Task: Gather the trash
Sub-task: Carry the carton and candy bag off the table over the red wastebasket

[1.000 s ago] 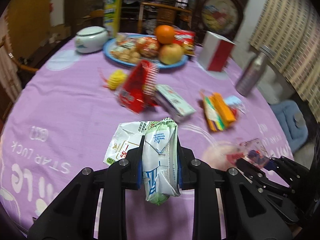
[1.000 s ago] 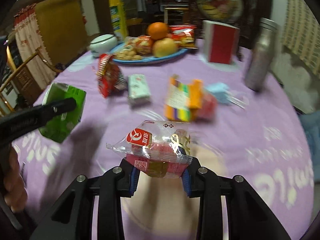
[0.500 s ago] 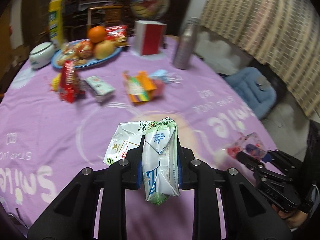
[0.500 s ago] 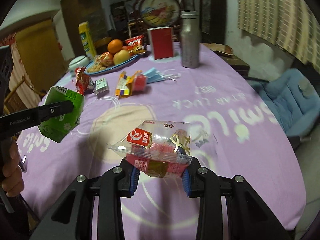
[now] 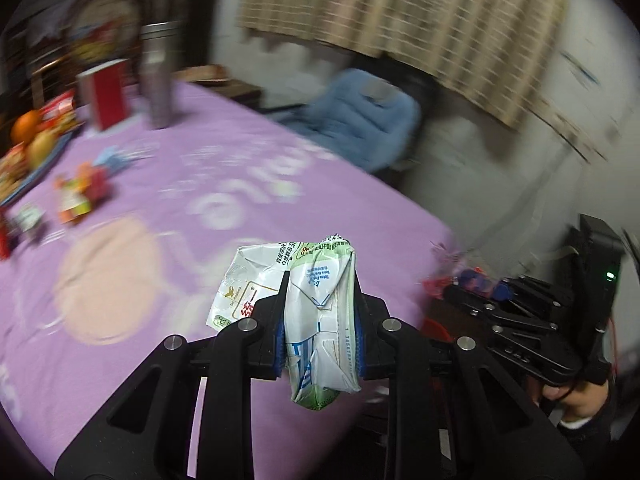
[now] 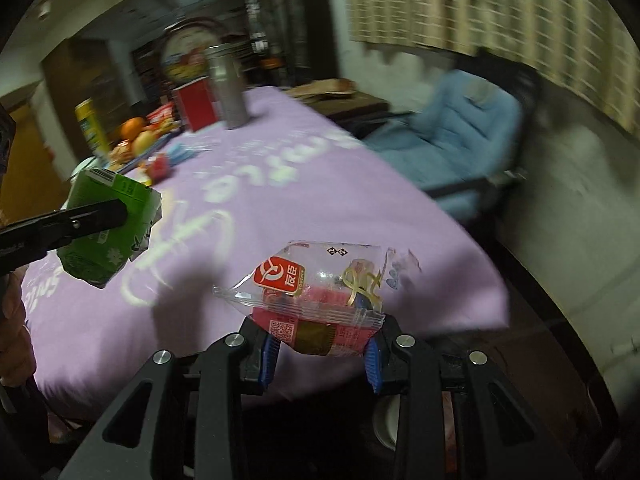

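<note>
My left gripper (image 5: 320, 344) is shut on a crushed green and white drink carton (image 5: 320, 320), held in the air over the purple table's near edge. The carton also shows in the right wrist view (image 6: 108, 228), at the left. My right gripper (image 6: 320, 352) is shut on a clear and red snack wrapper (image 6: 316, 304) near the table's right edge. It also shows in the left wrist view (image 5: 460, 280), at the right. More wrappers (image 5: 76, 196) lie far back on the table.
The purple tablecloth (image 6: 280, 200) ends just ahead of both grippers. A blue chair (image 6: 460, 136) stands beyond the table. A metal flask (image 6: 228, 88), a red box (image 6: 196, 106) and a fruit plate (image 6: 136, 136) stand at the far side. The view is motion blurred.
Both grippers have swung right and away from the table's middle toward its edge, each still holding its piece of trash. The chair and wall have come into view.
</note>
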`<state>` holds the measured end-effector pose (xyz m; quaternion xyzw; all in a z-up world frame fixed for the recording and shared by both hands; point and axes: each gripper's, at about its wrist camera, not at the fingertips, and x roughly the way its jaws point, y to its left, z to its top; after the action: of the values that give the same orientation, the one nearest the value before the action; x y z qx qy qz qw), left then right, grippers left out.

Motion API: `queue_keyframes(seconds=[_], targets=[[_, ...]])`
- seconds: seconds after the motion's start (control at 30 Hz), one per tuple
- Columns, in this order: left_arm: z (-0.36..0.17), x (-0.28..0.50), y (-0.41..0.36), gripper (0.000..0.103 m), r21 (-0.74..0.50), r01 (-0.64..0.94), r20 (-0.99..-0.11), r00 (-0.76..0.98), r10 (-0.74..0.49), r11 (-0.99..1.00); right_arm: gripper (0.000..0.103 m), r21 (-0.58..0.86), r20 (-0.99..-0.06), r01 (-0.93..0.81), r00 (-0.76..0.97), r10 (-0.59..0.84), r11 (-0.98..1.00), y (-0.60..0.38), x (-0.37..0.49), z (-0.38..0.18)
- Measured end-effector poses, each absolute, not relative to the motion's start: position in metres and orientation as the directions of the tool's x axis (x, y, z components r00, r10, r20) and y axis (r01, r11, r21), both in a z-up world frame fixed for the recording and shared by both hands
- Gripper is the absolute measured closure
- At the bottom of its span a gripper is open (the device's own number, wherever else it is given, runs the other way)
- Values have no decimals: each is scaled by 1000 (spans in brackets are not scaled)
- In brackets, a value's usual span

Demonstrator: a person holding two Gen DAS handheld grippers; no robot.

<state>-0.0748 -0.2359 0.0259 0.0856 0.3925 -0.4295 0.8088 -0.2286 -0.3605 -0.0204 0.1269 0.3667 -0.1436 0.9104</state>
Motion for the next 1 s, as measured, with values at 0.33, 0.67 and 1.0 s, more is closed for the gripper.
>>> queue_keyframes(seconds=[0.33,0.67,1.0], targets=[[-6,-169,-350,77,-156,947,-763,64,-644,280,68,135,-787,587,553,-273,798,-442,-322,-85],[-96,-227,-443,77,-193,976,-863,-123,-490,96,68,270,-877,733,454,-154,624,-507,-361,-203],[-223,-231,-512,77,-209,966,-955,-167,-247,154,68,337,-911,815,410,-56,472,-548,-373,-294]])
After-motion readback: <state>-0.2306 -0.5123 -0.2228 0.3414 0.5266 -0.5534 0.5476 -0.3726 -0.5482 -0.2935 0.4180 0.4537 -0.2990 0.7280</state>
